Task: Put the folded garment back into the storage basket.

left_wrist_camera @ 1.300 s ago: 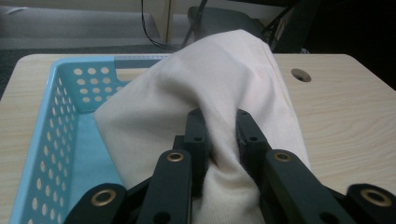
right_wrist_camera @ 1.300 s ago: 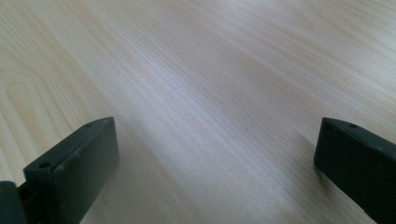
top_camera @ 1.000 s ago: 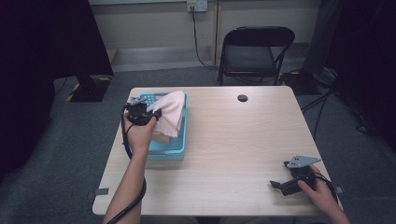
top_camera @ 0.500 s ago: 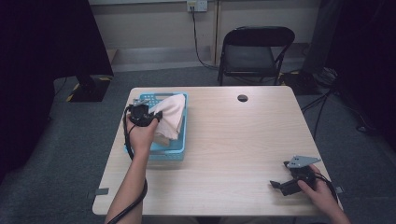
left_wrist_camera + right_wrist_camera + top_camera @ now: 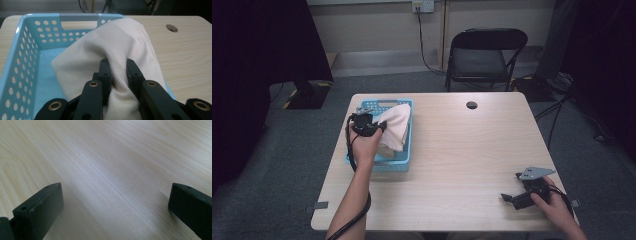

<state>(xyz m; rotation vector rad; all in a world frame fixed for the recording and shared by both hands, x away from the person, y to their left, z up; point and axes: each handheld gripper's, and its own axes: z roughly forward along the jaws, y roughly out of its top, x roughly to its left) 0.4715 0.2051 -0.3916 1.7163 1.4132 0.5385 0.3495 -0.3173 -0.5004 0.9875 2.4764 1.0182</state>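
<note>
Cloth is the thing in play: a cream-coloured, soft woven cloth (image 5: 107, 50) lies bunched in the pale blue perforated plastic basket (image 5: 404, 157) at the left side of the light wood-grain surface (image 5: 472, 150). The left claw (image 5: 117, 72) is clenched on a raised fold of this cloth, its two black jaws pinching the fabric between them, as the left gripper view shows plainly. From that pinch the cloth spreads away toward the far right, draping up and over the basket's right wall, so its long axis runs from the near left of the basket to the far right rim. The left hand (image 5: 364, 145) is therefore the one at the cloth; any lift probably has to go up and rightward to clear that wall.

The right claw (image 5: 115, 205) is released, jaws wide apart over bare wood, resting at the near right corner of the surface, well apart from the basket.

The cloth looks plain, unprinted and limp, with a stitched seam along its right edge and soft creases gathering toward the pinch.
</note>
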